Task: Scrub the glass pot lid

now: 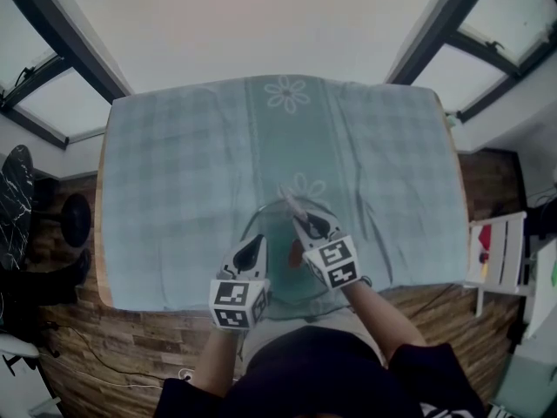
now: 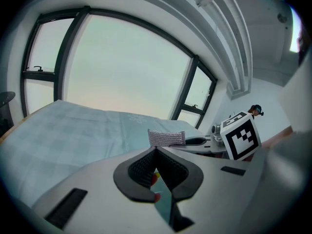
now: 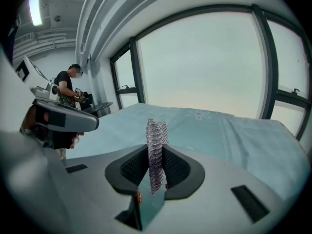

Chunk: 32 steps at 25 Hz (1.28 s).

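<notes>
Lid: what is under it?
The tablecloth shows through the glass lid. The left gripper and right gripper cover its near part, so what lies under there is hidden.

Lab-type recording room, not a home. Big dark-framed windows [image 3: 204, 67] wrap the corner. White ceiling with a strip light [image 3: 34, 6], wood-plank floor [image 1: 130, 347]. One desk [image 1: 99, 242] stands in the window corner under a teal checked cloth [image 1: 191, 181] with flower prints. The hand-held left gripper [image 1: 251, 251] and right gripper [image 1: 312, 227] each carry a marker cube, so this is a data-capture setup. In the background a person [image 3: 66, 89] stands at another desk with gear. Black chair [image 1: 16, 203] at left, white stand [image 1: 503, 251] at right.
</notes>
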Each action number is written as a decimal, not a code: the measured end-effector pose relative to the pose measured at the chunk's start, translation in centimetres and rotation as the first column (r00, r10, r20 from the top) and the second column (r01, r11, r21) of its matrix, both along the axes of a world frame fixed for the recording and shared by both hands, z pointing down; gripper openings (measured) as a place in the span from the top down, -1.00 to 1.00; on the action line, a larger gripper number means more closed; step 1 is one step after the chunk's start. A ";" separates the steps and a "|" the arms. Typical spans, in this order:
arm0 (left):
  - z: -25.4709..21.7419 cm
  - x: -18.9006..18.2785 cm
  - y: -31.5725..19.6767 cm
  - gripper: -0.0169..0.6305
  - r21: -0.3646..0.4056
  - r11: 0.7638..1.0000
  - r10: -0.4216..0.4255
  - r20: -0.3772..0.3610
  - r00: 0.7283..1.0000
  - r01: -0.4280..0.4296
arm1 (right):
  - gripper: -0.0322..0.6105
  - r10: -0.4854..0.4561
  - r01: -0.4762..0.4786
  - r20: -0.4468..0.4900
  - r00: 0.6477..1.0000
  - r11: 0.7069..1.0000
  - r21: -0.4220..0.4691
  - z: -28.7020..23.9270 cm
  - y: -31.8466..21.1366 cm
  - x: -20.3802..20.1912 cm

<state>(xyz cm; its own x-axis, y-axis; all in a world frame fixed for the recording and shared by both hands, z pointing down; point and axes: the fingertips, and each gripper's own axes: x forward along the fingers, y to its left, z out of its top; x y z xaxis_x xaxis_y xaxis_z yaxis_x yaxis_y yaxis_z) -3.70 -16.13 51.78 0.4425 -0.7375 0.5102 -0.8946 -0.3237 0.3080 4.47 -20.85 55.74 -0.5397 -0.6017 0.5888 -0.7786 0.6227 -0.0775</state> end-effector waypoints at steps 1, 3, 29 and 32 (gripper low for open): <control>0.2 -0.1 0.0 0.96 -0.004 1.000 -0.002 -0.003 1.000 0.002 | 0.66 0.000 0.000 -0.002 1.000 1.000 -0.011 0.3 0.0 -0.1; 0.4 -0.2 0.0 0.96 -0.006 1.000 -0.002 -0.006 1.000 0.002 | 0.66 0.002 -0.003 -0.015 1.000 1.000 -0.025 0.9 0.0 -0.2; 1.6 -1.7 1.5 0.96 -0.032 0.999 -0.006 -0.029 1.000 0.005 | 0.67 -0.116 0.108 -0.151 0.982 0.992 -0.058 3.5 1.0 -2.8; 1.7 -1.9 1.4 0.96 -0.036 0.999 -0.007 -0.031 1.000 0.006 | 0.67 -0.129 0.121 -0.158 0.979 0.991 -0.057 3.5 1.1 -3.2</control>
